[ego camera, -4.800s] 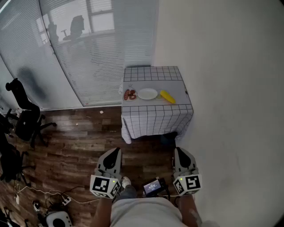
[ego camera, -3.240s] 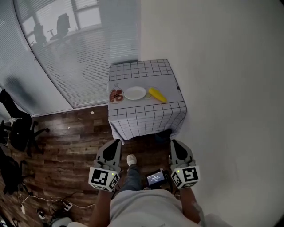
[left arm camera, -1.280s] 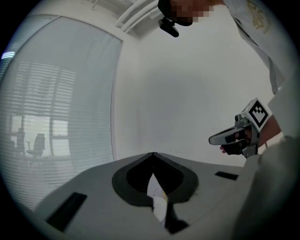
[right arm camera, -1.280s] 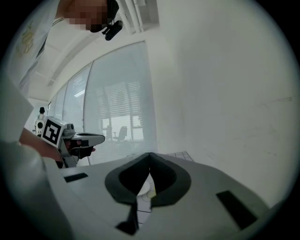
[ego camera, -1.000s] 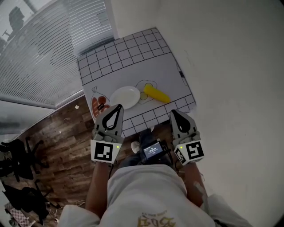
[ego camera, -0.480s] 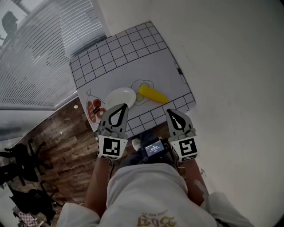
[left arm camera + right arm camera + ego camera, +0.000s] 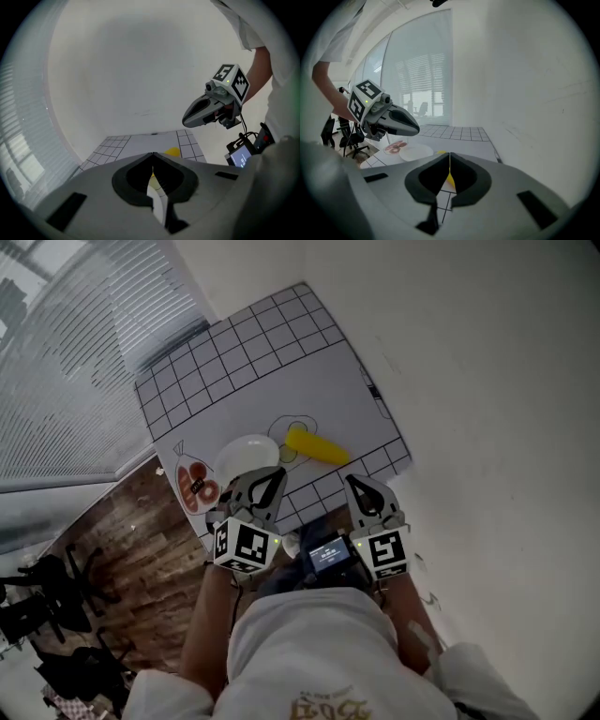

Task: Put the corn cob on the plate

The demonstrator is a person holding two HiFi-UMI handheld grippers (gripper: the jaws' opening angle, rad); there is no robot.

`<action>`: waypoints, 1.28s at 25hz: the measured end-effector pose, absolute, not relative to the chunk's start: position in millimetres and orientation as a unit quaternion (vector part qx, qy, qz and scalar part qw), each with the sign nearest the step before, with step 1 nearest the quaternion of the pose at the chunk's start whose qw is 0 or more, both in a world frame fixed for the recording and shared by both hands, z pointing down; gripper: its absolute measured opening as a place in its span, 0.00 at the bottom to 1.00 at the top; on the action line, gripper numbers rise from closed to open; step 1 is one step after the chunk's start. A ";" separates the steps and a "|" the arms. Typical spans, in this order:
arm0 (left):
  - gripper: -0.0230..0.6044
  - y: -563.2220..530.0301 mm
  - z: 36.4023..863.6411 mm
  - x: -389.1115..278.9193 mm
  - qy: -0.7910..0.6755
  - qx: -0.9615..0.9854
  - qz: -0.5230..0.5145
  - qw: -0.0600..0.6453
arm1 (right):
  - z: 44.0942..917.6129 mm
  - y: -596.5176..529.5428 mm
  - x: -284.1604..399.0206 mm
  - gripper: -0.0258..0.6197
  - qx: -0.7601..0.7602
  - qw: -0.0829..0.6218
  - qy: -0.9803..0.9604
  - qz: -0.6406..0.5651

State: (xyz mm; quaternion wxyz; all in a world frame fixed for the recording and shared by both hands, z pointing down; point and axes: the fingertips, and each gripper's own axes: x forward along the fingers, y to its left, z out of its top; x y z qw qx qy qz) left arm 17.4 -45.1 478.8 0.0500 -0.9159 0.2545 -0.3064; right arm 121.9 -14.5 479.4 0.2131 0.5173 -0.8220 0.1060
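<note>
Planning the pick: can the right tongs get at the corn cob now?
Probably yes: the corn cob lies uncovered just ahead of the right tongs, nothing between. They are shut and must open first.

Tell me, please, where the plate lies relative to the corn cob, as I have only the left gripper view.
Observer: In the head view the white plate lies on the table just left of the corn cob; the cob is beside it, not on it.
Operator: Thank you. Is the right gripper holding anything?
Observer: No. The right gripper is shut, with nothing between its fingers.
Operator: Is anything else near the plate?
Observer: Yes, a flat reddish item lies on the plate's other side, by the table edge; I cannot tell what it is.
</note>
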 end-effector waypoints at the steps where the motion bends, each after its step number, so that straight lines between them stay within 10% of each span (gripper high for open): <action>1: 0.05 -44.7 482.6 19.8 0.249 -0.915 -0.313 0.052 | 483.1 -15.1 122.8 0.05 0.516 0.216 -0.822 0.108; 32: 0.32 -87.0 574.3 50.4 0.086 -0.886 -0.453 0.054 | 575.2 -50.3 125.1 0.36 0.425 0.292 -0.841 0.162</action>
